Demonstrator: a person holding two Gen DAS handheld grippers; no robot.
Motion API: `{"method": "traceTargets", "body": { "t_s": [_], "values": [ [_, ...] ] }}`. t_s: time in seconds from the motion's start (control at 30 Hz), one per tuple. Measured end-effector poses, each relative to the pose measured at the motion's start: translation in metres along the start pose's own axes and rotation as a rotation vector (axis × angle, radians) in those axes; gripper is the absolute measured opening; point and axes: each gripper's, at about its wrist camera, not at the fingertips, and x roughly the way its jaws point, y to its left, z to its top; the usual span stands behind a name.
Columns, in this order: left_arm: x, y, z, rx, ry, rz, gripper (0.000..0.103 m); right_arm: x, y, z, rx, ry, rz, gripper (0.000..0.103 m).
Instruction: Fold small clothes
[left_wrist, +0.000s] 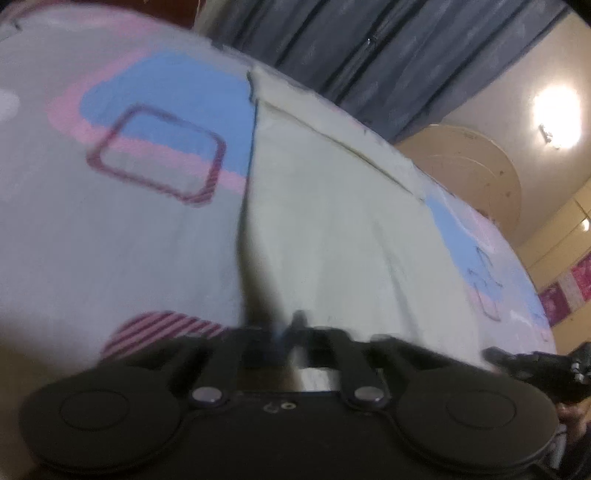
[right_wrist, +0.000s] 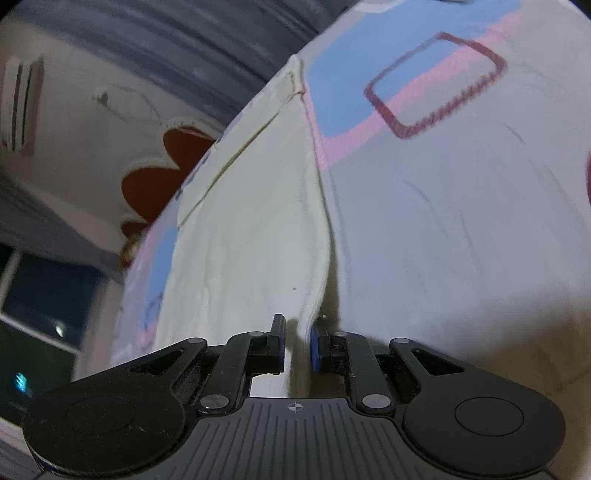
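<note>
A cream garment (left_wrist: 332, 221) lies flat on a bed sheet (left_wrist: 110, 229) that is white with blue, pink and maroon shapes. In the blurred left wrist view, my left gripper (left_wrist: 290, 332) is shut on the garment's near left corner, where the left edge runs down into the fingers. In the right wrist view the garment (right_wrist: 251, 229) spreads to the left over the sheet (right_wrist: 443, 221). Its right edge drops between the blue pads of my right gripper (right_wrist: 297, 343), which is shut on that corner. The right gripper (left_wrist: 535, 365) also shows at the lower right of the left wrist view.
Dark grey curtains (left_wrist: 369, 48) hang behind the bed, with a lit wall lamp (left_wrist: 557, 110) and a round wooden panel (left_wrist: 480, 166) to the right. The right wrist view shows a dark window (right_wrist: 37, 295) and a red flower-shaped wall decoration (right_wrist: 159, 177) to the left.
</note>
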Motion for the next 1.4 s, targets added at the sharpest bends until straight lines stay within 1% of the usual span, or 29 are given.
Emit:
{"method": "traceTargets", "body": {
  "t_s": [0.03,0.07,0.1,0.17,0.2,0.27,0.3,0.37,0.43,0.53,0.57,0.63,0.73,0.8,0.9,0.97,1.03,1.1,1.17,1.23,1.27,1.3,1.33,1.37,1.4],
  "values": [
    [-0.008,-0.001,0.0,-0.008,-0.044,-0.028,0.002,-0.009,0.006,0.002,-0.017,-0.034,0.032,0.002],
    [-0.013,-0.002,0.001,0.001,-0.066,-0.027,0.002,-0.015,0.011,0.002,-0.031,-0.059,0.054,0.002],
    [-0.012,-0.003,0.002,0.019,-0.06,-0.003,0.002,-0.02,0.016,0.003,-0.048,-0.076,0.064,0.002],
    [0.001,0.002,-0.002,0.026,0.006,0.052,0.002,-0.02,0.018,0.005,-0.082,-0.079,0.053,0.002],
    [0.009,0.006,-0.006,0.015,0.037,0.073,0.003,-0.013,0.014,0.005,-0.081,-0.053,0.023,0.002],
    [0.005,0.014,-0.008,-0.043,0.008,0.039,0.002,0.006,-0.001,0.002,-0.05,0.032,-0.079,0.002],
    [0.001,0.016,-0.007,-0.065,-0.004,0.03,0.002,0.008,-0.005,0.001,-0.032,0.038,-0.073,0.002],
    [-0.006,0.017,-0.004,-0.097,-0.032,-0.013,0.002,-0.002,-0.001,0.002,-0.021,-0.014,-0.02,0.002],
    [-0.01,0.014,0.005,-0.113,-0.051,-0.046,0.002,-0.01,0.009,0.01,-0.042,-0.059,0.022,0.002],
    [-0.013,0.008,0.026,-0.137,-0.105,-0.122,0.002,-0.014,0.032,0.031,-0.086,-0.118,0.069,0.002],
    [-0.012,0.005,0.034,-0.146,-0.119,-0.135,0.002,-0.011,0.038,0.041,-0.087,-0.132,0.084,0.002],
    [-0.006,-0.001,0.054,-0.167,-0.152,-0.152,0.002,-0.005,0.048,0.059,-0.094,-0.152,0.089,0.002],
    [0.009,-0.012,0.09,-0.186,-0.198,-0.176,0.002,0.008,0.062,0.097,-0.115,-0.183,0.079,0.002],
    [0.025,-0.018,0.12,-0.202,-0.223,-0.167,0.002,0.016,0.073,0.119,-0.117,-0.202,0.069,0.002],
    [0.054,-0.017,0.163,-0.233,-0.242,-0.142,0.002,0.037,0.076,0.164,-0.11,-0.214,0.044,0.002],
    [0.082,-0.013,0.191,-0.243,-0.227,-0.129,0.002,0.06,0.071,0.197,-0.079,-0.205,0.026,0.002],
    [0.115,-0.007,0.216,-0.233,-0.198,-0.1,0.002,0.09,0.062,0.228,-0.049,-0.181,0.031,0.002],
    [0.145,-0.001,0.235,-0.227,-0.176,-0.068,0.002,0.123,0.05,0.255,-0.025,-0.151,0.015,0.002],
    [0.169,0.004,0.249,-0.229,-0.163,-0.047,0.002,0.154,0.037,0.275,-0.013,-0.128,0.003,0.002],
    [0.191,0.014,0.261,-0.262,-0.152,-0.038,0.002,0.179,0.021,0.293,0.006,-0.118,-0.003,0.002],
    [0.202,0.02,0.266,-0.293,-0.152,-0.049,0.003,0.19,0.011,0.301,0.021,-0.134,0.02,0.002],
    [0.214,0.029,0.27,-0.324,-0.151,-0.058,0.008,0.193,0.002,0.306,0.026,-0.154,0.061,0.002],
    [0.22,0.036,0.272,-0.349,-0.163,-0.049,0.014,0.199,-0.003,0.312,0.031,-0.171,0.079,0.002],
    [0.224,0.042,0.272,-0.367,-0.185,-0.04,0.023,0.206,-0.01,0.319,0.035,-0.179,0.076,0.003],
    [0.224,0.043,0.271,-0.374,-0.2,-0.037,0.028,0.213,-0.014,0.324,0.026,-0.18,0.06,0.008]
  ]
}}
